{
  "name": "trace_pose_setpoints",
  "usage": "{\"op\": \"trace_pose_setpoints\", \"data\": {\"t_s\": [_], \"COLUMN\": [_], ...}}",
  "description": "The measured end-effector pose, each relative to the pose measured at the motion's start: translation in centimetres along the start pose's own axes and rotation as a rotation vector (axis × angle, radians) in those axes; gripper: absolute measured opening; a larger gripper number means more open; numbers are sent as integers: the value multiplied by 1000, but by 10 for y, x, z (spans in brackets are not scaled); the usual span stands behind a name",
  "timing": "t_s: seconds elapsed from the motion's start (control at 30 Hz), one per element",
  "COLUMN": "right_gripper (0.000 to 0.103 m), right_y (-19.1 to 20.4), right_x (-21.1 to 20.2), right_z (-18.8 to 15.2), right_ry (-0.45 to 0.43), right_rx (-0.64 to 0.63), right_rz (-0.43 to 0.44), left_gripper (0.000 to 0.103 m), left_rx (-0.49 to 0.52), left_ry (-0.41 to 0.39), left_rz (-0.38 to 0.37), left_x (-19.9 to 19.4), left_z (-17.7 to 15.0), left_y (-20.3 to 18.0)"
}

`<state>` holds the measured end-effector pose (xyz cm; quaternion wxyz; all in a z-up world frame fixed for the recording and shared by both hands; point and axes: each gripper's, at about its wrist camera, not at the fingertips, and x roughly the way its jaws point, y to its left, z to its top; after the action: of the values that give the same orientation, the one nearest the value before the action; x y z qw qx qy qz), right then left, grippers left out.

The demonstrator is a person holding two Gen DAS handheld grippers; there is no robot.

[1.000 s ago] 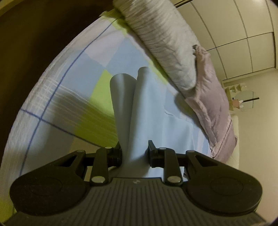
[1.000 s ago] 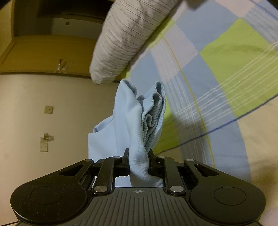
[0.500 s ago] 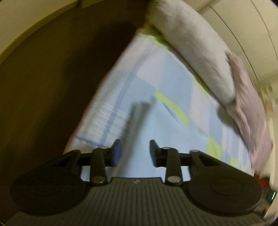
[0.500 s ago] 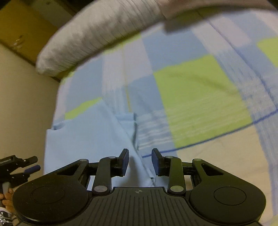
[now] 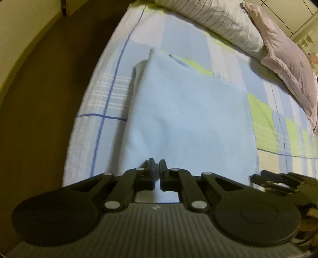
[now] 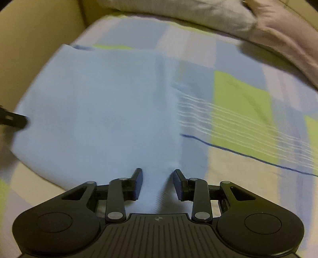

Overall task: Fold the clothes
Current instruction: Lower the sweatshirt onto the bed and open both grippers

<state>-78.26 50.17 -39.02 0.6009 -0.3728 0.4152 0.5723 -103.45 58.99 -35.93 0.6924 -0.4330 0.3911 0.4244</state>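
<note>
**Blue garment flat on the bed, both grippers at its near edge**

While the bedspread [image 5: 111,83] takes up most of both views, a checked thing in blue, lime and white with thin dark-blue lines, its left edge drops off to dark floor [image 5: 39,99], so there isn't much room on that side. To the right there's loads of open bed.

One light blue garment [image 5: 188,119] lies flat on it, folded into a rough rectangle, long axis running from the grippers toward the pillows. Its left side sits close to the bed edge, and a darker strip of fabric pokes out along there.

Two pillows at the far end: one grey striped pillow [image 5: 214,17], one mauve pillow [image 5: 288,51], touching each other, well apart from the garment.

Left gripper [image 5: 157,168]: jaws nearly together, just a thin gap, over the garment's near edge; can't tell if any cloth is pinched. Right gripper [image 6: 157,178]: jaws spread wide, the garment's near right corner lying between them, not clamped.
</note>
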Motion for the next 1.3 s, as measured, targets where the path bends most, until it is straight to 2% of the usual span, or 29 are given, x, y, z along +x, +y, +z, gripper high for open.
{"op": "trace_pose_setpoints", "data": {"t_s": [0.1,0.13,0.27,0.33,0.37,0.4,0.43,0.67,0.8,0.87,0.93,1.0,1.3], "right_gripper": [33,33,33,33,33,33,33,33,35,44,48,48,48], "right_y": [-2,-1,3,-1,-2,-4,-5,-11,-8,-6,-4,-3,-5], "right_x": [-20,-21,2,-2,-8,-16,-25,-92,-128,-146,-164,-180,-236], "right_z": [-10,-14,-25,-22,-20,-20,-20,-31,-31,-31,-31,-33,-45], "right_ry": [-41,-30,95,124,139,146,144,163,131,107,74,43,-50], "right_rx": [27,27,37,65,78,83,82,70,60,53,49,48,52], "right_rz": [62,79,102,107,117,127,132,172,174,174,173,173,166], "left_gripper": [6,6,6,15,26,32,32,52,55,57,59,63,64], "left_rx": [-62,-85,-98,-79,-73,-76,-73,-32,2,8,12,9,14], "left_ry": [14,24,40,55,61,62,57,14,-28,-58,-86,-109,-146], "left_rz": [20,27,88,130,153,176,191,237,260,261,268,273,296], "left_x": [-1,1,-2,-12,-17,-24,-32,-99,-135,-154,-170,-184,-219], "left_z": [-11,-14,-17,-17,-18,-21,-25,-50,-57,-58,-60,-63,-86], "left_y": [7,9,-3,-16,-22,-27,-32,-74,-97,-107,-116,-124,-155]}}
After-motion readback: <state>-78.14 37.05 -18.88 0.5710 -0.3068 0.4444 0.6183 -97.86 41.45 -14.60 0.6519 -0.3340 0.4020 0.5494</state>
